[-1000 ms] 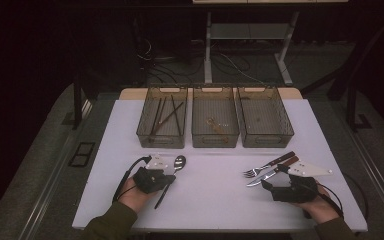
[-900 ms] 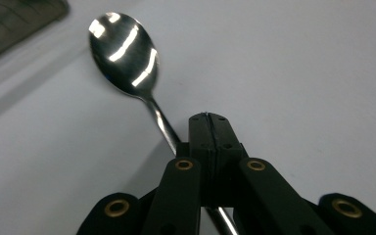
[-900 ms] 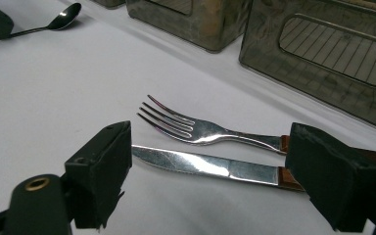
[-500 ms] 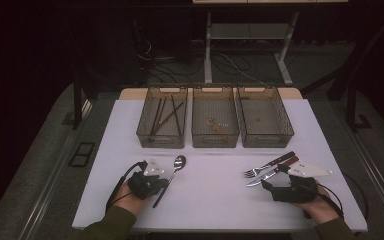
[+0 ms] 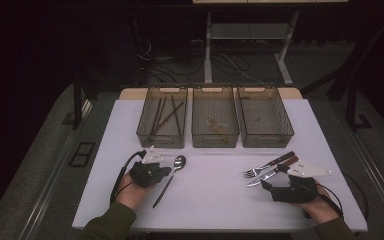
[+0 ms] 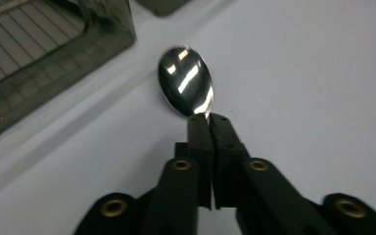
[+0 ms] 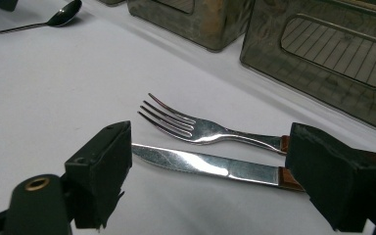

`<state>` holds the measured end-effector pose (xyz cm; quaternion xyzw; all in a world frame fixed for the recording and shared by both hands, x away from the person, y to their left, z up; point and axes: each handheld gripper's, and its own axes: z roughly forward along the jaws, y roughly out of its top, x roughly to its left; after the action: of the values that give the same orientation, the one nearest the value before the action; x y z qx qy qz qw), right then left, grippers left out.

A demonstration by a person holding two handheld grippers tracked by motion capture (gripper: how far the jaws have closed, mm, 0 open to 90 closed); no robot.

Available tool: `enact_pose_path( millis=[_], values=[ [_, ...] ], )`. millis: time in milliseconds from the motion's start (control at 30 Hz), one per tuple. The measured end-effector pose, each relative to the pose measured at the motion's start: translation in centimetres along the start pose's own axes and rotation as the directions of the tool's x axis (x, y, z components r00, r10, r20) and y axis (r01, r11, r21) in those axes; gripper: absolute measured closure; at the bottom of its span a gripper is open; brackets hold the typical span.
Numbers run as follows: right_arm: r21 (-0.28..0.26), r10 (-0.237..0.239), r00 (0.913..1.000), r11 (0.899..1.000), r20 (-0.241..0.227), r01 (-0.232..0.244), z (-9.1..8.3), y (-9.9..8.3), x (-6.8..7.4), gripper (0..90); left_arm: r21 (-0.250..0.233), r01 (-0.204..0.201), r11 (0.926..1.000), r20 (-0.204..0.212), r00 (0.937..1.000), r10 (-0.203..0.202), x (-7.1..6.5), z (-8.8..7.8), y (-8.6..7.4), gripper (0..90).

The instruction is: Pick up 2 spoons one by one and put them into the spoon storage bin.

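Left tool (image 6: 209, 117) newly clamped on spoon (image 6: 186, 88)

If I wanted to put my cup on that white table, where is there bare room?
The widest bare patch is the middle, between the spoon and the fork and knife. The far corners beside the three bins are bare too. It is crowded around the left gripper and right gripper.

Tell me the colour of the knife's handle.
Reddish-brown, wood-like; the knife shows it best in the right gripper view.
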<state>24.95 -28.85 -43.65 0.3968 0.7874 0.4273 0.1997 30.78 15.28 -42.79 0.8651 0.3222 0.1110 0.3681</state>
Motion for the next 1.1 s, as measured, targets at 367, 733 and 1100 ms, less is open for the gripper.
enact_pose_path(
  millis=[367, 733, 1100],
  values=[
    [0.003, -0.008, 1.0000, 1.000, 0.000, 0.008, 0.1, 0.0, -0.1, 17.6, -0.050, 0.039, 0.9980, 0.008, 0.9992, -0.038, 1.8, 2.7, 2.2, 54.9],
    [0.009, -0.018, 0.9998, 1.000, 0.001, 0.018, 0.2, 0.0, 0.0, 17.6, 0.026, -0.004, 0.9997, 0.000, 1.0000, 0.004, 1.5, 4.8, 2.3, 53.3],
    [0.016, -0.026, 0.9997, 1.000, 0.002, 0.026, 0.3, 0.0, 0.1, 17.7, 0.021, -0.031, 0.9993, 0.020, 0.9993, 0.031, 1.0, 5.0, 2.5, 64.8]
  ],
)
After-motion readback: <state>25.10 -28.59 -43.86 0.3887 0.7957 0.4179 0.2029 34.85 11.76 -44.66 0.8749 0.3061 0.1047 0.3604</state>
